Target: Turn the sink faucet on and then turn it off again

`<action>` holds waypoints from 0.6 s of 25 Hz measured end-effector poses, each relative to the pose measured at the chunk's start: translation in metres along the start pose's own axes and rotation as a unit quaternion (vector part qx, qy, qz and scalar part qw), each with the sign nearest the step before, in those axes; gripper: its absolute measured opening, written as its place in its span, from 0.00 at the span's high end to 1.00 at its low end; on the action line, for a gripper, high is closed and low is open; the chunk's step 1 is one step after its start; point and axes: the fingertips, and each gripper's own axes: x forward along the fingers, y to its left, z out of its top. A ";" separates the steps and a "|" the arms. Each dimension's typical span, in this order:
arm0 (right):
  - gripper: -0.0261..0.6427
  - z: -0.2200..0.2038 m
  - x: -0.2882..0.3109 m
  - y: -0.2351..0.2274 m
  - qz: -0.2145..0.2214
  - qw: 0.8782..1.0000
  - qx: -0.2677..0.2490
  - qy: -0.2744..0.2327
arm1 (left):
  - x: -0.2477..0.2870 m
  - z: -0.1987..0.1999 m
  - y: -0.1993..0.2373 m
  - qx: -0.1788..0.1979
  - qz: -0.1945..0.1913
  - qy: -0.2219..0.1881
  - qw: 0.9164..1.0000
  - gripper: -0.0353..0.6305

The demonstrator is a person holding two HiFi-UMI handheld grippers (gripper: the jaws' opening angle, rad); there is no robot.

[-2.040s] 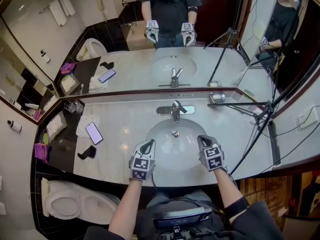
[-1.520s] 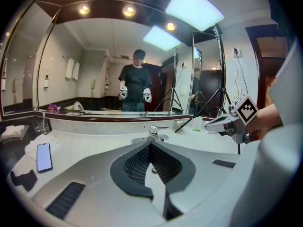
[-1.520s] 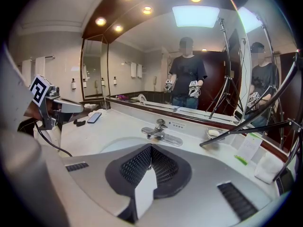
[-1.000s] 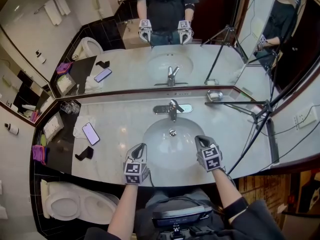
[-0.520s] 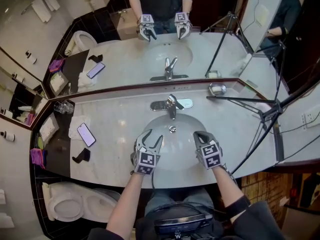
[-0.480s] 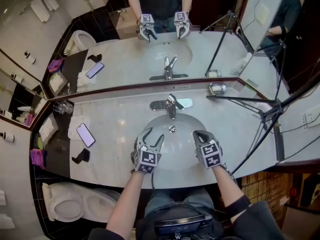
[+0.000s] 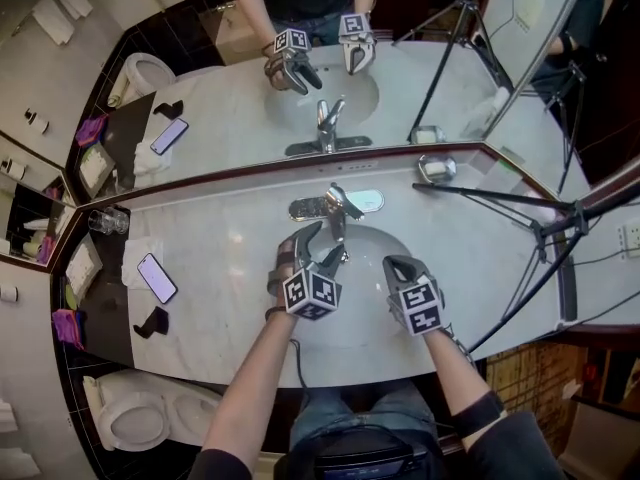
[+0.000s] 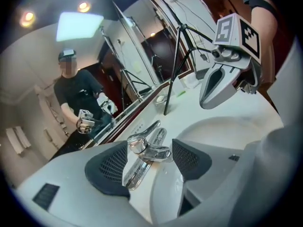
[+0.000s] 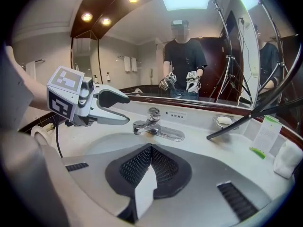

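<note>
With my left gripper (image 7: pixel 326 244), jaws just opened wide and empty, framing the faucet (image 7: pixel 334 209) at the sink's (image 7: pixel 372 250) far rim, I'd ease in to straddle the handle (image 8: pixel 150 130), then lift gently, leaving the closed, empty right gripper (image 7: pixel 396 266) near.
</note>
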 end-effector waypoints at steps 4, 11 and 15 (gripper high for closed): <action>0.93 -0.011 0.008 -0.003 0.001 1.000 0.009 0.006 | 0.032 0.010 0.001 0.031 -0.014 -0.003 0.999 0.51; 0.93 -0.035 0.010 -0.015 -0.008 0.999 0.026 0.021 | 0.072 0.017 -0.001 0.086 -0.042 0.008 0.995 0.51; 0.93 -0.042 0.009 -0.021 -0.012 0.999 0.034 0.027 | 0.092 0.012 -0.003 0.089 -0.056 0.011 0.994 0.51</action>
